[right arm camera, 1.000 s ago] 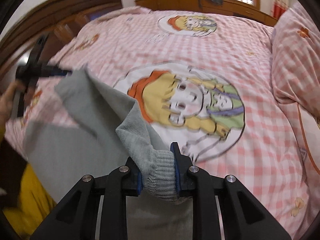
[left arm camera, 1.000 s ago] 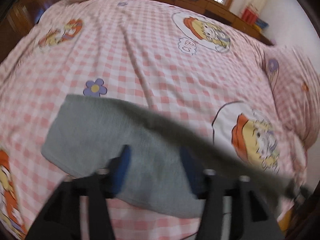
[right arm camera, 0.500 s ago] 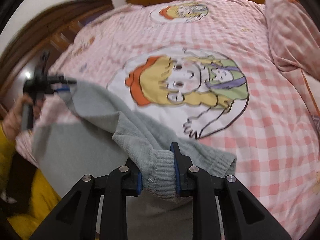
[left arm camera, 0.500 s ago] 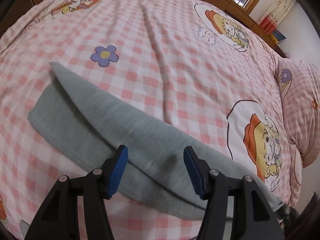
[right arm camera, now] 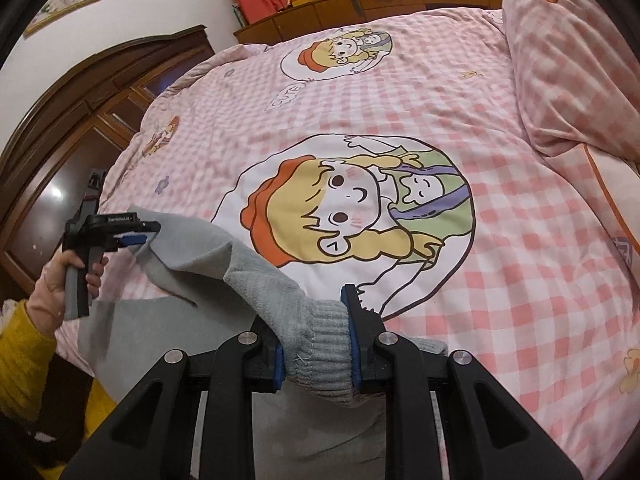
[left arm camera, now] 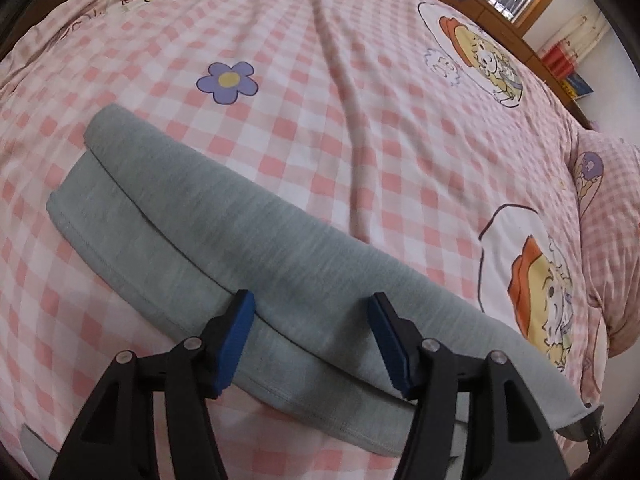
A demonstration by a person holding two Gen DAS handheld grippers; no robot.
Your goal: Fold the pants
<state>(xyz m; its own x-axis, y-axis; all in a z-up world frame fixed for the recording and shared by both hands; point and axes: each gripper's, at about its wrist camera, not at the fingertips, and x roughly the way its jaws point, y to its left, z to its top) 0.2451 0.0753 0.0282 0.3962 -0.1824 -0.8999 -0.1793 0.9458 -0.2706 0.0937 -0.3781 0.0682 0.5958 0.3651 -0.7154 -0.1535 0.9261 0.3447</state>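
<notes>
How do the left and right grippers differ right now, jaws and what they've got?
1. Jaws: the left gripper stands open over the grey pants; the right gripper is clamped tight.
2. Grip: the left gripper's pads press nothing in its own view; the right gripper pinches the pants' ribbed cuff.
3. Cloth: under the left gripper the pants lie flat on the bed; at the right gripper they are bunched.

Shared: black frames, blue pads.
</notes>
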